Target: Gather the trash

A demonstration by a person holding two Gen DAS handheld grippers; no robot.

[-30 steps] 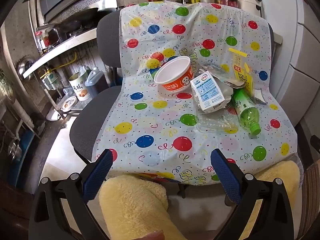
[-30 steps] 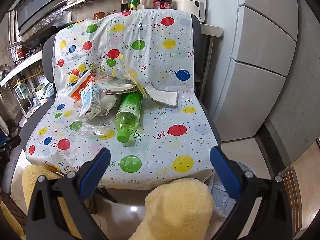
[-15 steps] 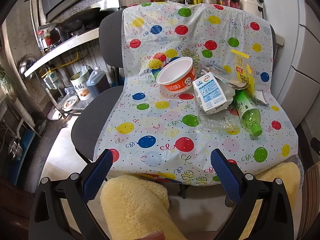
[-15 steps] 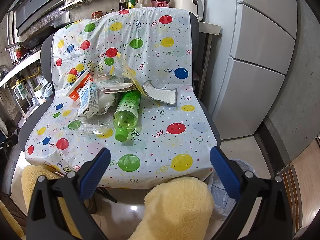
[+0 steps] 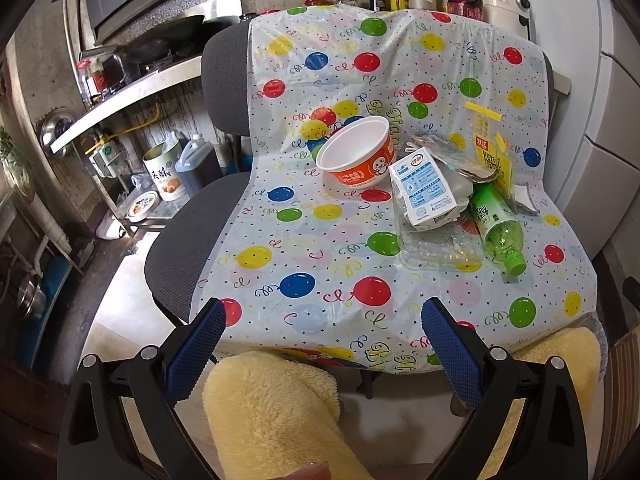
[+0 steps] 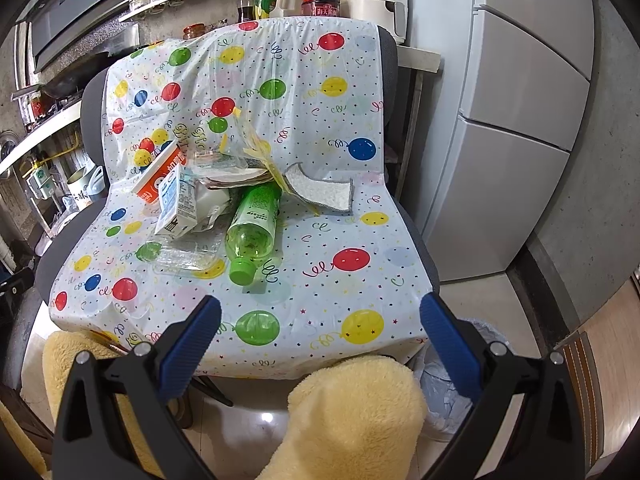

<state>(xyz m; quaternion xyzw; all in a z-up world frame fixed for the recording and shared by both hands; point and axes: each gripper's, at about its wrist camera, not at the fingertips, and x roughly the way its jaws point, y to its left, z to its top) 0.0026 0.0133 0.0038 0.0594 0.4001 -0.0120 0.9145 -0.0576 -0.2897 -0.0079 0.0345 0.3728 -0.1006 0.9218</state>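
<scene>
Both tongs hang spread wide and empty in front of the chair: the left gripper (image 5: 320, 322) and the right gripper (image 6: 320, 320) each show two black arms tipped with blue, cross-hatched pads, with fuzzy yellow sleeves (image 6: 356, 412) below them. Glossy plastic sheeting (image 5: 304, 248) printed with balloons drapes the dark mesh chair (image 5: 180, 248), and the trash sits in a loose heap on the seat. An orange paper bowl (image 5: 356, 156), round and white inside, is tipped on its side and holds nothing. Touching it lies a crumpled milk carton (image 5: 424, 192), partly resting on a flat clear plastic tray (image 5: 440, 248). Beside them a green plastic bottle (image 6: 252, 228) lies capped, with a yellow wrapper (image 5: 490, 152) and a grey fibrous sponge cloth (image 6: 320, 188) behind.
</scene>
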